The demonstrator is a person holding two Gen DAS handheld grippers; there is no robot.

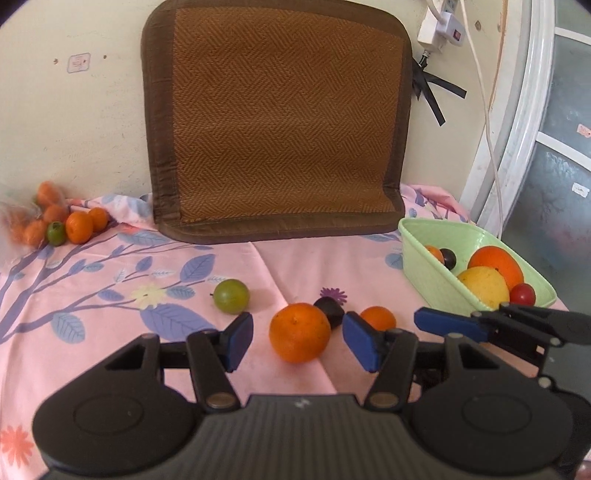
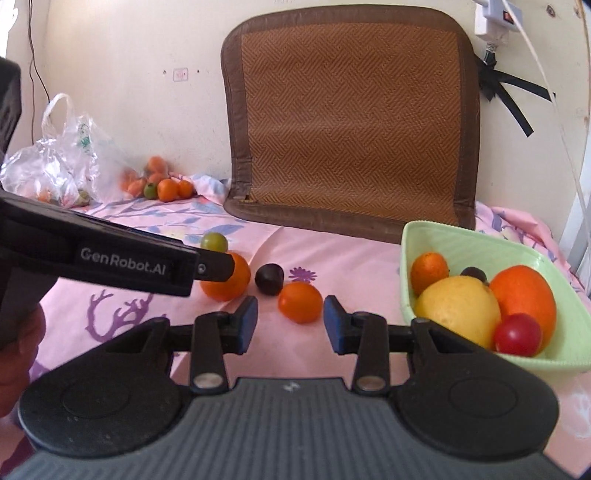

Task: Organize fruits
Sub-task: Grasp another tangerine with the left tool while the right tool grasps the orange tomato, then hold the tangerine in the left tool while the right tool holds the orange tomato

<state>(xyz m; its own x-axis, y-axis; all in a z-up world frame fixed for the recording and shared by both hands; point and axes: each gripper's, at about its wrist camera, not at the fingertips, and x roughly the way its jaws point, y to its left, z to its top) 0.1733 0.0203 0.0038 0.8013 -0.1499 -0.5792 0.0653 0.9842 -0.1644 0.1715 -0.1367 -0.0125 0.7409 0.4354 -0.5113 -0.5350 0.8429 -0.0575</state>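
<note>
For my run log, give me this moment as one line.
left tool: open, around big orange | right tool: open, at small orange | green basket: part filled

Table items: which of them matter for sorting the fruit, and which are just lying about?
Job:
large orange
small orange
dark plum
green fruit
green basket
left gripper
right gripper

Lying about:
woven mat
plastic bag
power strip

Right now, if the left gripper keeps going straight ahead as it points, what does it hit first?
The large orange. It sits between the open fingers of the left gripper, just ahead of the pads. The dark plum lies right behind it. Depth is approximate through the fisheye.
</note>
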